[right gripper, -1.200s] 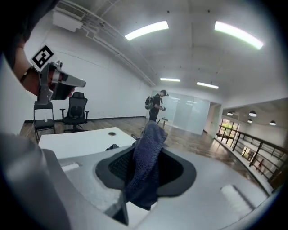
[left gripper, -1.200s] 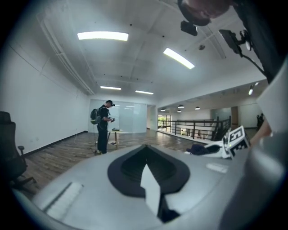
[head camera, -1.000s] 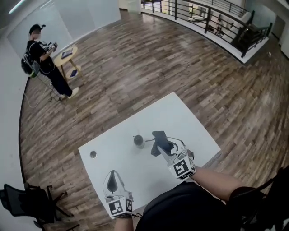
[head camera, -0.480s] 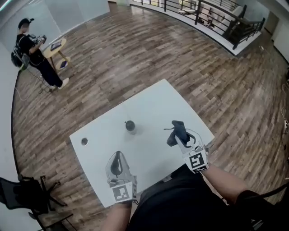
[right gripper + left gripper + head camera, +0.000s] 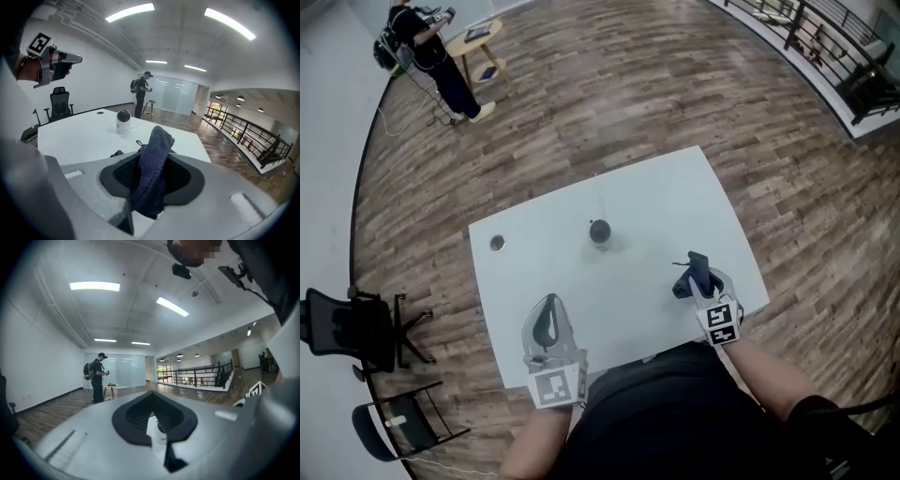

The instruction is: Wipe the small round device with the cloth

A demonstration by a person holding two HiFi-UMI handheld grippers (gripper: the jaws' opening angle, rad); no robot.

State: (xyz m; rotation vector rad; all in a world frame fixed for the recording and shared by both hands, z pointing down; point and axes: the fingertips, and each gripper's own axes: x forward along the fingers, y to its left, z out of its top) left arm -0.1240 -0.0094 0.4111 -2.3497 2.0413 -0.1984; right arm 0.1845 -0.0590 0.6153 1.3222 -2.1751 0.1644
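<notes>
The small round device (image 5: 600, 231), dark on top with a white body, stands upright in the middle of the white table (image 5: 544, 216); it also shows in the right gripper view (image 5: 123, 121). My right gripper (image 5: 695, 273) is near the table's front right edge, well apart from the device, and is shut on a dark blue cloth (image 5: 703, 278). In its own view the cloth (image 5: 157, 140) stands up between the jaws of that gripper (image 5: 151, 174). My left gripper (image 5: 549, 300) hovers over the front left of the table, its tips together and nothing in them (image 5: 152, 397).
A small round disc (image 5: 497, 243) lies near the table's left edge. Black office chairs (image 5: 356, 328) stand on the wood floor at the left. A person (image 5: 422, 42) stands at a small table (image 5: 483, 42) far off. A railing (image 5: 834, 37) runs along the top right.
My right gripper has carried the cloth away from the device, down towards the table's front right edge. My left gripper has shifted a little over the front left.
</notes>
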